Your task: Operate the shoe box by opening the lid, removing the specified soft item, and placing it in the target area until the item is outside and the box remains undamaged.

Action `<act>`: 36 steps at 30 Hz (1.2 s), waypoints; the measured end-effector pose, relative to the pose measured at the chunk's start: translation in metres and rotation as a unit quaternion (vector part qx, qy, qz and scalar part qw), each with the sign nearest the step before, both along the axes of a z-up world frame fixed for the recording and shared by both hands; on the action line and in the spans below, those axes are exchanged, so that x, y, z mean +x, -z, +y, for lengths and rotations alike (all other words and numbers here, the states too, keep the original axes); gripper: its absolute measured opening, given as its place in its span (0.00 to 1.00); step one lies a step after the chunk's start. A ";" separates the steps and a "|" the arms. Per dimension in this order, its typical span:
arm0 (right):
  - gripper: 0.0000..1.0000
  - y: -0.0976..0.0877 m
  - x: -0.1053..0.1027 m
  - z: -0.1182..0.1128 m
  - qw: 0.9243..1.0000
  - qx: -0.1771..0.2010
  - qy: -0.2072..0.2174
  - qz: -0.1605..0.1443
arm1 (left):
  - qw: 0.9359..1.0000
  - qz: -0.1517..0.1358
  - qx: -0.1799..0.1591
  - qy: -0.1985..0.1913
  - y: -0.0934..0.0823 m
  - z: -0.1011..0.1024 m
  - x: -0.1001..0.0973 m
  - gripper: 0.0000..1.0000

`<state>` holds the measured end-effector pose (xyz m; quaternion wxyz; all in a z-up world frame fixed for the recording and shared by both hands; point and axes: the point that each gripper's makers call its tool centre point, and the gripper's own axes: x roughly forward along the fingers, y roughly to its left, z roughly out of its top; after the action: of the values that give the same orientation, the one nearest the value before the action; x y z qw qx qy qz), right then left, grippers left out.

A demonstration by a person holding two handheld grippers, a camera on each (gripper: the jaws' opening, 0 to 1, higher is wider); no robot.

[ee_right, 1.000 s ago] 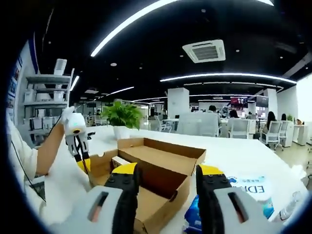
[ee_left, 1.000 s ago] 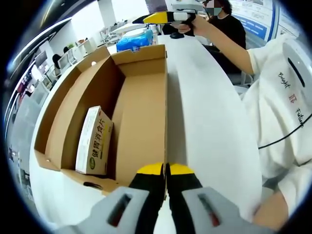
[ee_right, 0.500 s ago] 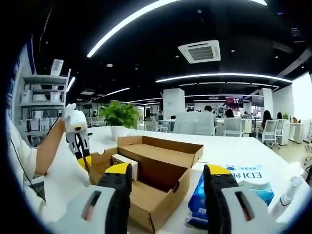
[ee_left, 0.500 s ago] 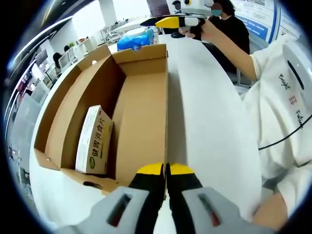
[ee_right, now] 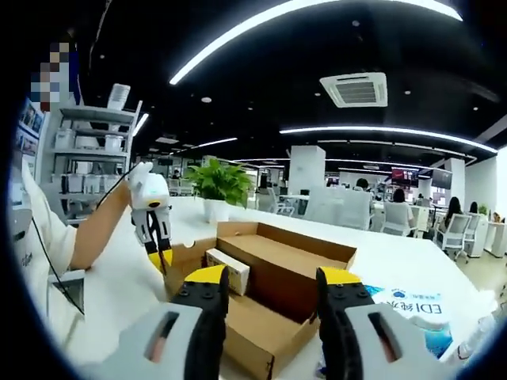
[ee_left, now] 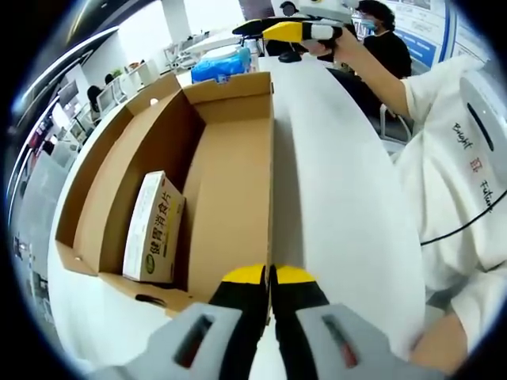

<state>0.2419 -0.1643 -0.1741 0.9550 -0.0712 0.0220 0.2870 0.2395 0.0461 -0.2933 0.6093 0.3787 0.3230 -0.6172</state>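
Note:
The brown cardboard shoe box (ee_left: 226, 182) lies open on the white table, and I see it from the far side too (ee_right: 273, 265). A small white-and-yellow carton (ee_left: 154, 229) with green print leans against the box's left inner wall (ee_right: 230, 269). My left gripper (ee_left: 269, 274) is shut on the top edge of the box's right wall; in the right gripper view it pinches that edge (ee_right: 161, 257). My right gripper (ee_right: 269, 286) hangs open in the air short of the box, with nothing between its fingers. It also appears beyond the box's far end (ee_left: 269, 28).
A blue plastic-wrapped pack (ee_left: 220, 63) lies just past the box's far end, low right in the right gripper view (ee_right: 412, 317). A potted plant (ee_right: 222, 186) stands on the table behind the box. The person's white sleeve (ee_left: 451, 150) borders the table's right side.
The right gripper has drifted right and slightly away from the box, swinging its view so the blue pack slid toward the lower right edge. The left gripper and box have not moved.

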 end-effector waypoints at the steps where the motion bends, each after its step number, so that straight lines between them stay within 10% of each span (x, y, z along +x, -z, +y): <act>1: 0.47 0.006 0.001 0.003 1.000 -0.023 -0.004 0.005 | 1.000 0.001 0.000 0.000 0.000 0.000 0.000 0.02; 8: 0.38 0.031 0.009 0.015 0.996 -0.087 -0.008 0.017 | 1.000 0.001 0.000 0.002 0.000 0.000 -0.001 0.02; 27: 0.34 0.031 0.015 0.025 0.997 0.013 0.076 0.008 | 1.000 0.004 -0.004 0.008 0.000 -0.001 -0.002 0.02; 36: 0.27 0.047 0.014 0.040 0.998 -0.026 0.051 0.019 | 1.000 0.004 -0.004 0.006 0.000 -0.001 -0.001 0.02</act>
<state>0.2555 -0.1248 -0.2210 0.9656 -0.0897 0.0515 0.2388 0.2385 0.0448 -0.2937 0.6059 0.3758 0.3211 -0.6234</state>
